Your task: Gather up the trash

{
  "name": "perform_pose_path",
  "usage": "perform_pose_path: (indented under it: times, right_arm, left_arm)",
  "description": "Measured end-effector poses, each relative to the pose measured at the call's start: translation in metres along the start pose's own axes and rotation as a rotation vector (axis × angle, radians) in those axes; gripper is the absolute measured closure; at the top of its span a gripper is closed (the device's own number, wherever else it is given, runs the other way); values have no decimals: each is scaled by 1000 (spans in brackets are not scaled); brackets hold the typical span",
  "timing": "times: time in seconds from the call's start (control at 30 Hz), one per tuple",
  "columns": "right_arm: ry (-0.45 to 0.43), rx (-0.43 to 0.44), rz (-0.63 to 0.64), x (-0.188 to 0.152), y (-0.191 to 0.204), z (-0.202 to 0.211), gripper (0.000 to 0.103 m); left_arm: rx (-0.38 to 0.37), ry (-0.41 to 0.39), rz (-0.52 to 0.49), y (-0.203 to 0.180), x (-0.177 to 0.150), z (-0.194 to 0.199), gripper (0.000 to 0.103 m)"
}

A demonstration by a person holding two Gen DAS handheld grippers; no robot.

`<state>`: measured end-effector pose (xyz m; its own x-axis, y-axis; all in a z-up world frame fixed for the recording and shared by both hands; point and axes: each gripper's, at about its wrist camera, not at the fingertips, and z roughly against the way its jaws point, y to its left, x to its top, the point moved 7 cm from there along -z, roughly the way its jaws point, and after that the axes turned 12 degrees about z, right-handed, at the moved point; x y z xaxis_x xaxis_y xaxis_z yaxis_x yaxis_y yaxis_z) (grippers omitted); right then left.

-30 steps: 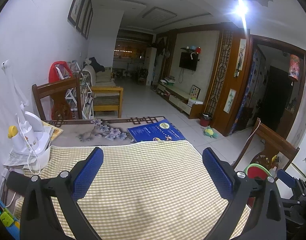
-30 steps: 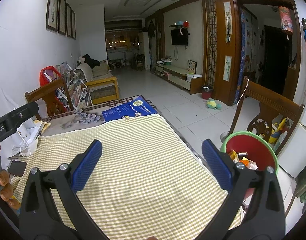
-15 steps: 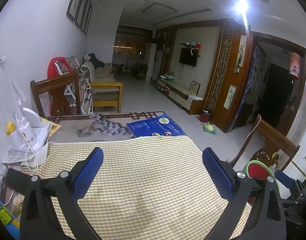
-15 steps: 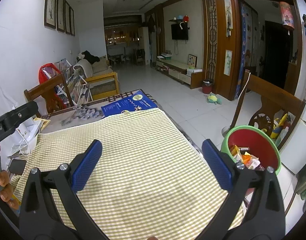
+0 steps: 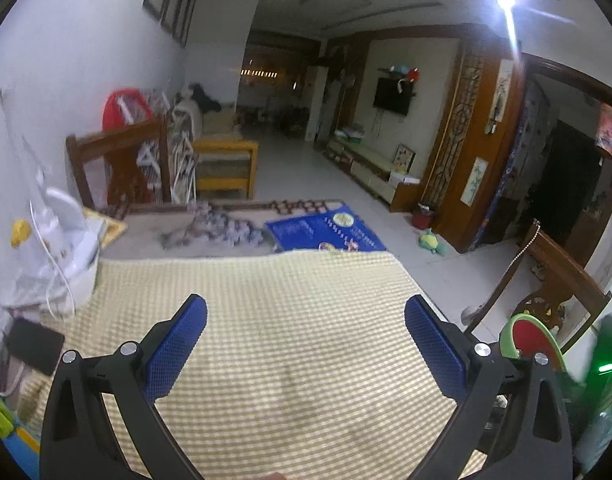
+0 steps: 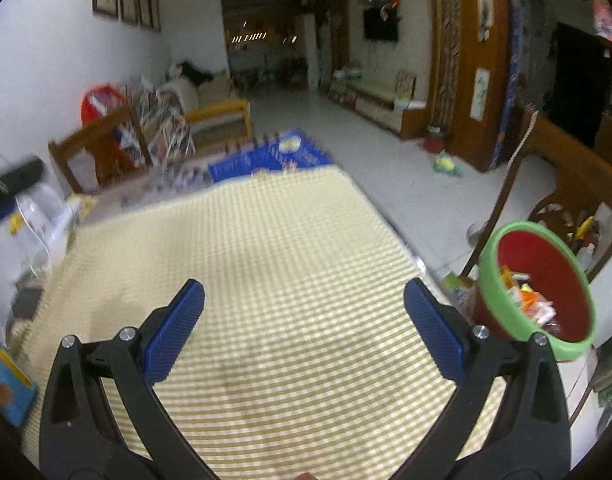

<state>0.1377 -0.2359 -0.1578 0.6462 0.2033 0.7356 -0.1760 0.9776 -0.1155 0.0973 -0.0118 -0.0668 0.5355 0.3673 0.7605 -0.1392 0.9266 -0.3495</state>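
My left gripper hangs open over the yellow checked tablecloth with nothing between its blue pads. My right gripper is open too, above the same cloth, empty. A red bin with a green rim stands off the table's right edge and holds several wrappers and scraps of trash. In the left wrist view only a slice of that bin shows at the right. No loose trash shows on the cloth.
A blue booklet lies at the table's far end on a flowered mat. A white appliance with a cord and a dark phone sit at the left edge. Wooden chairs stand at the right and far left.
Both cameras have tilted and shifted, with motion blur now. The right wrist view has swung so the bin shows more of its inside. Both grippers stay open and empty.
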Motion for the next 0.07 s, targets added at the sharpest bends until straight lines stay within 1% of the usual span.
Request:
perform_pose_path:
  times: [0.03,0.07]
  right_arm:
    - [33,4,33,-6,1,-22,5]
    - [33,4,33,-6,1,-22,5]
  left_arm:
    - [14,9,6,5,-1,-4,8]
    - [28,19,8,9,-3,-8,8]
